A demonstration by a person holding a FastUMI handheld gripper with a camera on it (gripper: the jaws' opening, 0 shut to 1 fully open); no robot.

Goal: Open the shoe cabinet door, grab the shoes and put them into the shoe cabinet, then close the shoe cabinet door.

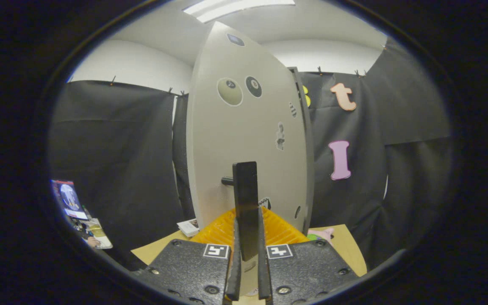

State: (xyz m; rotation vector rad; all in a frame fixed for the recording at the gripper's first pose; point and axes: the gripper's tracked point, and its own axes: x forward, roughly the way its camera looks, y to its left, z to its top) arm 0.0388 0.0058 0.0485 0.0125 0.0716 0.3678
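The pale shoe cabinet door stands straight ahead, swung so that its right edge faces me, with several round stickers on its face. A dark upright bar handle sticks out from the door on a short stub. My gripper is shut on the lower part of this handle, with a finger pressed on each side. A pink thing, perhaps a shoe, lies on the tan tabletop just right of the fingers; most of it is hidden.
A small white card lies on the table left of the door's foot. Black cloth walls close in the booth behind and on both sides. Some papers or a screen sit low at the far left.
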